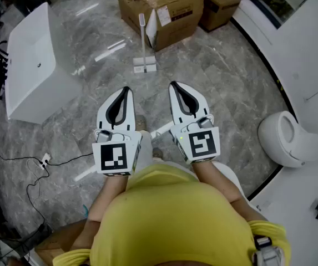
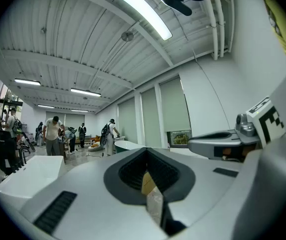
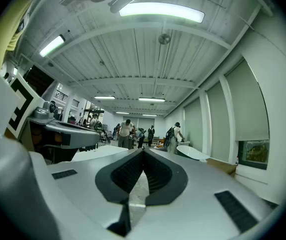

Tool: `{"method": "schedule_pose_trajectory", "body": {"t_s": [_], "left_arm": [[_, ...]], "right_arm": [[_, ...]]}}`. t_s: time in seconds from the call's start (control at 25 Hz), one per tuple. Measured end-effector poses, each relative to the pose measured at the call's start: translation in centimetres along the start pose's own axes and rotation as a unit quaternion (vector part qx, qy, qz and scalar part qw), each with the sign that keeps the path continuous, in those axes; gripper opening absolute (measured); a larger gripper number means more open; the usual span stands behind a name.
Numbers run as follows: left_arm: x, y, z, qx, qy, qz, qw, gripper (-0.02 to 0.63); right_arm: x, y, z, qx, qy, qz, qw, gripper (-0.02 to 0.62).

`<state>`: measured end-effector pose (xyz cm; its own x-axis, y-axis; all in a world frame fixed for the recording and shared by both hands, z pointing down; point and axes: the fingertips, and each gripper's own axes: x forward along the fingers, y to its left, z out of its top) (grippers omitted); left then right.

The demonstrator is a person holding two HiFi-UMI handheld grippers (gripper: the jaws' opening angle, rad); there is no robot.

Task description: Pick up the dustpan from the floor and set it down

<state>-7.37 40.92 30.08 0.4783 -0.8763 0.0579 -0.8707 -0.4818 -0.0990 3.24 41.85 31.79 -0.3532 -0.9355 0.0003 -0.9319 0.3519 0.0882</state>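
Note:
The dustpan (image 1: 145, 65) is white with a tall upright handle and stands on the grey marble floor, just in front of a cardboard box. Both grippers are held level, side by side, above the floor and short of the dustpan, pointing towards it. My left gripper (image 1: 126, 88) has its jaws together with nothing between them, as the left gripper view (image 2: 145, 152) also shows. My right gripper (image 1: 172, 84) is likewise shut and empty, as in its own view (image 3: 143, 151). Neither gripper view shows the dustpan.
Two cardboard boxes (image 1: 164, 7) lie behind the dustpan. A white bathtub (image 1: 31, 65) stands at the left and a white toilet (image 1: 286, 137) at the right. Cables (image 1: 39, 165) trail over the floor at the lower left. Several people stand far off (image 3: 127, 132).

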Motion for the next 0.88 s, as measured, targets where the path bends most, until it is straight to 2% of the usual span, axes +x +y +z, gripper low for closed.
{"method": "schedule_pose_trajectory", "body": {"t_s": [0.28, 0.44, 0.72, 0.88], "left_arm": [[3.6, 1.9, -1.5, -0.006, -0.006, -0.017, 0.9998, 0.003], [6.2, 3.5, -1.9, -0.012, -0.002, -0.016, 0.9998, 0.003], [12.5, 7.6, -2.2, -0.013, -0.004, -0.026, 0.9996, 0.003], [16.0, 10.4, -2.1, -0.014, -0.008, -0.033, 0.9993, 0.003]], "right_arm": [[3.7, -1.5, -1.4, 0.002, 0.007, 0.002, 1.0, 0.013], [6.3, -2.7, -1.4, -0.003, 0.002, 0.004, 1.0, 0.039], [13.7, -4.6, -2.2, -0.004, 0.003, 0.004, 1.0, 0.077], [18.1, -5.5, -3.1, 0.012, 0.019, 0.003, 1.0, 0.095]]}}
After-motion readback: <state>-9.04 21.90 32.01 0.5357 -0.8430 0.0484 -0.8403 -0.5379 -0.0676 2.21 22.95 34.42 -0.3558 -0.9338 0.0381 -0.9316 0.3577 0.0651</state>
